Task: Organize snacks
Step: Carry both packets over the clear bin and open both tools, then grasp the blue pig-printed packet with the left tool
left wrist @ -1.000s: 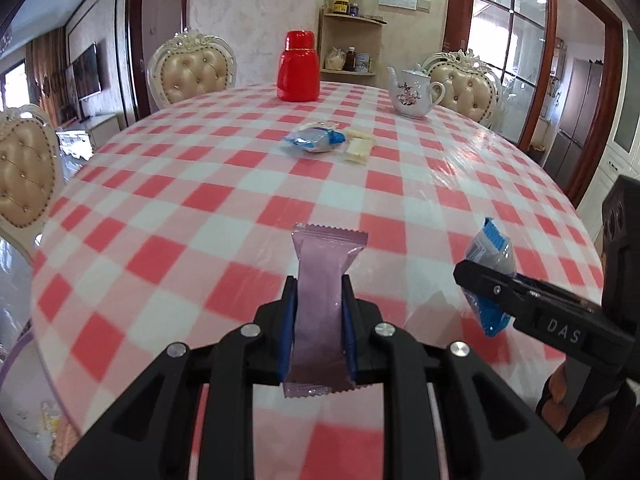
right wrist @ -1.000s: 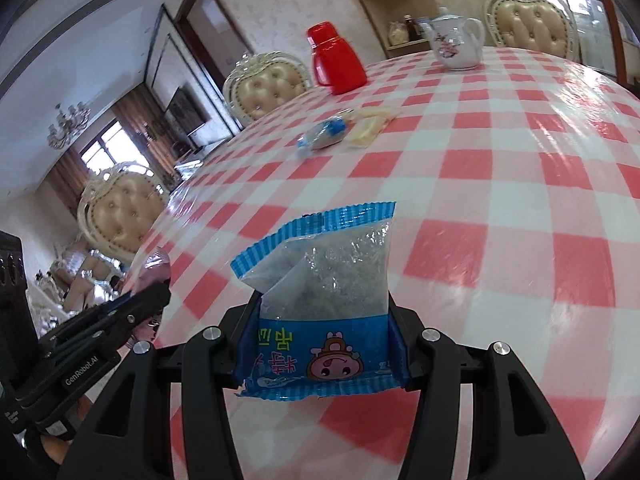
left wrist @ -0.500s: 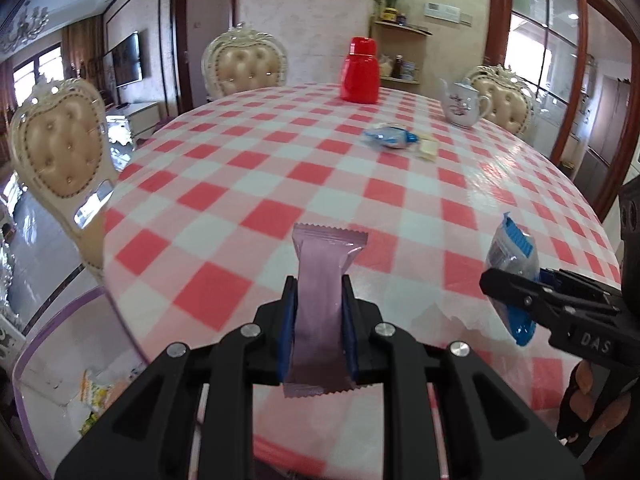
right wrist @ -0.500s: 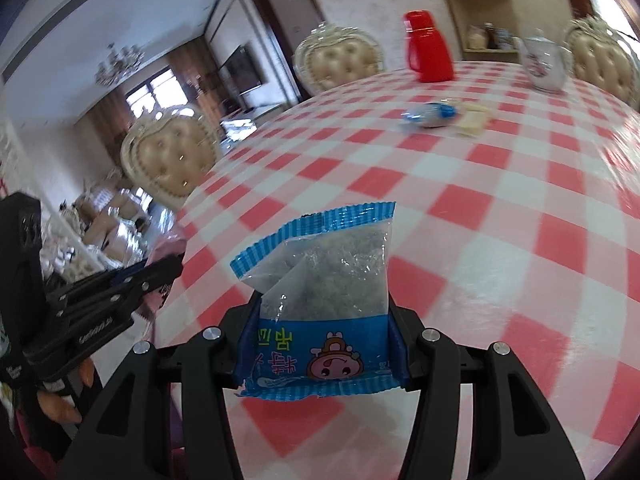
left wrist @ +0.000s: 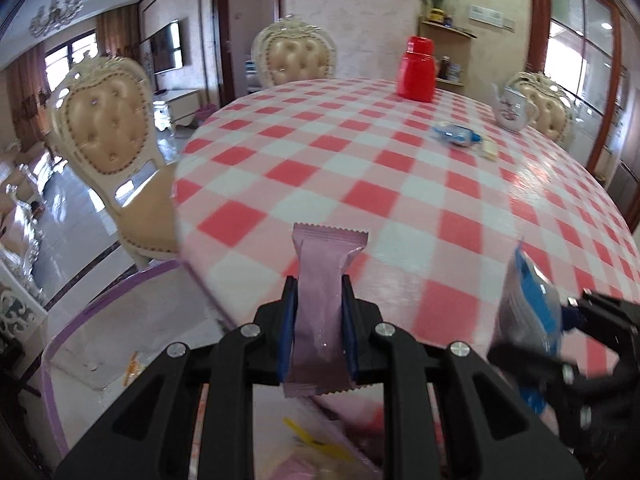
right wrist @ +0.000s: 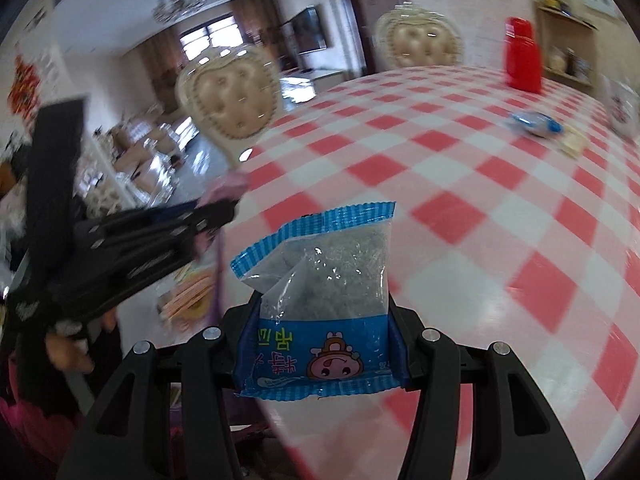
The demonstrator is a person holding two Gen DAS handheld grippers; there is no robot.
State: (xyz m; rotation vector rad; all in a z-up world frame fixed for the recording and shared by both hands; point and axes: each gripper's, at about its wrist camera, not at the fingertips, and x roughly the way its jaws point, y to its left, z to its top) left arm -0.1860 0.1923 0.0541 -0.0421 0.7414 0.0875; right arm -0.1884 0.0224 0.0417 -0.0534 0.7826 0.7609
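A: Where are the snacks lying now?

B: Two are being carried. The purple wrapper (left wrist: 322,304) is standing upright between the jaws of the left gripper (left wrist: 318,324), which is closing tightly on its middle. The blue packet (right wrist: 320,300) is sitting in the right gripper (right wrist: 322,336), pinched at its printed lower part – the clear upper part is sticking out in front.

A: And how much is finished?

B: I am judging it as about halfway. A clear bin with a purple rim (left wrist: 80,312) is standing beside the table (left wrist: 400,184), below its edge, and some snacks are already lying inside, though they are blurred. Both grippers are hovering near the table edge, over or close to this bin, so the release is not yet done.

A: What is remaining?

B: On the table, far from both grippers, a blue snack (left wrist: 454,135) and a pale one (left wrist: 489,150) are waiting side by side – near the red flask (left wrist: 416,69) and the teapot (left wrist: 512,110).
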